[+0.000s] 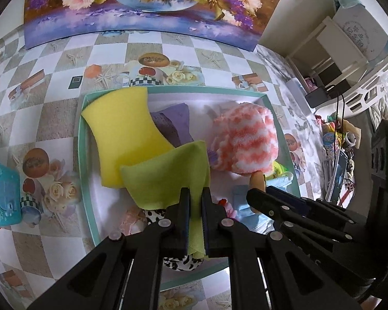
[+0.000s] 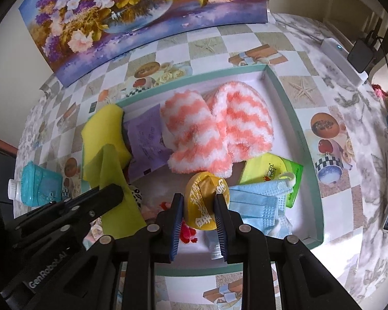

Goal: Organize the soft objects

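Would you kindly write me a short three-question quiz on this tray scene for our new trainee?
1. True or false: the left gripper is shut on the green cloth.
2. What does the right gripper hold between its jaws? A) the blue face masks B) the yellow round packet C) the purple packet
3. Fill in: the pink-and-white fluffy slippers lie inside the teal-rimmed ____.

Key: 1 true; 2 B; 3 tray.
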{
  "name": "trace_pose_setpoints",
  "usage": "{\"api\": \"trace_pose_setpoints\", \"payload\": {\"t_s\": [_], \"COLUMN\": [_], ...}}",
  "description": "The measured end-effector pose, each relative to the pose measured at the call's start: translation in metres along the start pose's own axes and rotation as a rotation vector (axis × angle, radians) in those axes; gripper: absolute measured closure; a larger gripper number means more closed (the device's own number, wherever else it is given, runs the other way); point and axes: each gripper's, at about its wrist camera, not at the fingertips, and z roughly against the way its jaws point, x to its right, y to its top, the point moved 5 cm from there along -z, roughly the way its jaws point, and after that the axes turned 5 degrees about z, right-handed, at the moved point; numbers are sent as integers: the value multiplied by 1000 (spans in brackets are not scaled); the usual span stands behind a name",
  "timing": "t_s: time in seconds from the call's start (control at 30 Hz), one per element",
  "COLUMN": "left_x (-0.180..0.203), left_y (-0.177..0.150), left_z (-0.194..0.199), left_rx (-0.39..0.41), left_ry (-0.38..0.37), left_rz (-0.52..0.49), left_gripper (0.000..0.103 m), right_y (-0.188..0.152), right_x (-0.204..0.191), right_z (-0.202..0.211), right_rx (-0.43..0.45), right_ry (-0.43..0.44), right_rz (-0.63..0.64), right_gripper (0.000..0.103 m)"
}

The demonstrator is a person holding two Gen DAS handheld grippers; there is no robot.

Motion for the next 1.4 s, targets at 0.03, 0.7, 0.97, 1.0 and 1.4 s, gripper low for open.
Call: {"api": "trace_pose_setpoints", "payload": {"t_s": [0.03,0.7,0.97,1.0,1.4], "left_x": [0,-30,-51,-53,-72], "left_y": [0,9,9,9,11], "left_z": [1,55,53,53,55], "left_rx": [0,103,98,102,158], "left_ry": [1,60,146,153,246], "left_rz": [-1,104,144,147,166], "left_gripper": [93,49,41,34,6], "right_y": [0,10,9,9,9], "right_x": [0,-6,-7,-7,-2], "right_z": [0,38,39,39,33], "right_rx": [2,93,94,97,85], "right_ry": [1,-35,-56,-59,-98], "right_rz": [-1,24,31,31,37], "right_gripper": [74,73,51,48,18]}}
